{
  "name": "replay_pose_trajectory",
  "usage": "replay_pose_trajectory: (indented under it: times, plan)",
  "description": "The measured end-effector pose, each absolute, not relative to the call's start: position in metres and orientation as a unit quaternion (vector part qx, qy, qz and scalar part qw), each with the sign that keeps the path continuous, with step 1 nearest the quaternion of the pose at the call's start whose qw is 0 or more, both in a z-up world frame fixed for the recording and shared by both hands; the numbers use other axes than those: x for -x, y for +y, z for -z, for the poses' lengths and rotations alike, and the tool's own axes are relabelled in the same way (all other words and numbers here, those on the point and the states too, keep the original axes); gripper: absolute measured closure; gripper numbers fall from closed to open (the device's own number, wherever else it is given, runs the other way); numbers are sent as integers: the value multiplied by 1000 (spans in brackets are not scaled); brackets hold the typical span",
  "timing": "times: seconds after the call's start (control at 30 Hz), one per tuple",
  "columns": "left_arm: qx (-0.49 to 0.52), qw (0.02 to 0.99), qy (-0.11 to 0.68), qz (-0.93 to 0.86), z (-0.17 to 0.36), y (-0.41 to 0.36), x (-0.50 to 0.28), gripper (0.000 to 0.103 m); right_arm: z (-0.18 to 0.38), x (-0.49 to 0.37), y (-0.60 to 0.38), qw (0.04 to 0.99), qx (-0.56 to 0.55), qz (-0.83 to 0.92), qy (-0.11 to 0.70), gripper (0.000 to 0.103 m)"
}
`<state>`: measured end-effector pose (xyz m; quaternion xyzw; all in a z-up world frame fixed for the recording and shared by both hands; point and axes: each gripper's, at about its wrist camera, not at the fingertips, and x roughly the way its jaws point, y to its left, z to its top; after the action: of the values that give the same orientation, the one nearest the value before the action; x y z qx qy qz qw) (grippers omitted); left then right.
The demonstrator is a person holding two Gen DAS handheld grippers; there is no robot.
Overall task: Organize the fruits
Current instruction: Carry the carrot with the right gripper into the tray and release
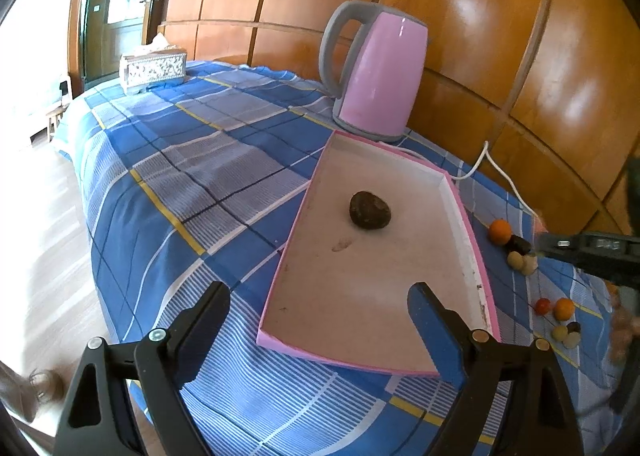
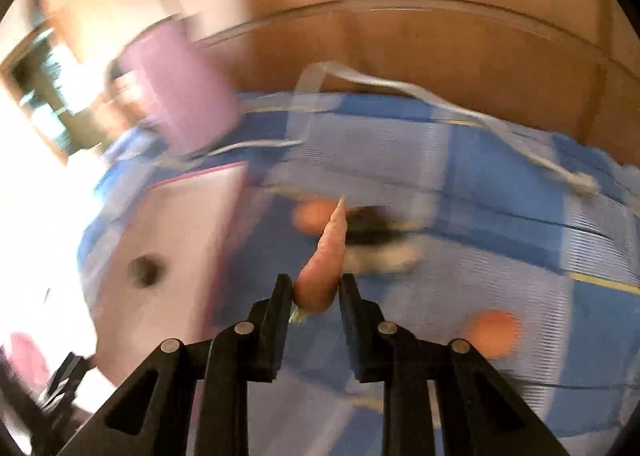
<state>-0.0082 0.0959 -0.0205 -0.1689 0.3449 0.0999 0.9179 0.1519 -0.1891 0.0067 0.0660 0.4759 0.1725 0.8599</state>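
A pink tray point(image 1: 478, 256) lies on the blue checked cloth with one dark round fruit point(image 1: 369, 210) in it. My left gripper point(image 1: 320, 312) is open and empty over the tray's near edge. My right gripper point(image 2: 316, 290) is shut on a small orange carrot point(image 2: 326, 264), held above the cloth to the right of the tray point(image 2: 188, 191); the view is blurred. Small orange, red, dark and pale fruits point(image 1: 514, 246) lie on the cloth right of the tray. The right gripper's finger point(image 1: 588, 252) shows at the right edge of the left wrist view.
A pink kettle point(image 1: 380, 75) stands behind the tray, its white cord point(image 1: 496, 167) trailing right. A tissue box point(image 1: 154, 65) sits at the far left corner. A wooden panel wall runs behind the table. The table edge drops to the floor on the left.
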Motion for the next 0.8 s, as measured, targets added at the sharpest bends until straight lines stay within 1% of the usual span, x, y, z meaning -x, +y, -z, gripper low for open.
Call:
replay_pose_trajectory:
  times: [0.2,0.33,0.37,0.4,0.53,0.8]
  plan:
    - [166,916,353,-99,21,96,10,9,7,-142,-87,832,5,-259,490,79]
    - [172,914,353,-105,22,101,11,9,20,-144,-50,819,9,-272,506,77]
    - [173,913,354,-107,22,102,11,10,22,-147,-41,813,8,-280,510,73]
    - [175,912,356,-107,23,103,10,10,22,-148,-37,814,10,-277,511,67]
    - [179,910,359,-106,25,104,9,9,19,-148,-43,819,-1,-269,507,66]
    - [164,916,354,-96,21,95,11,9,10,-108,-93,861,-4,-204,467,66]
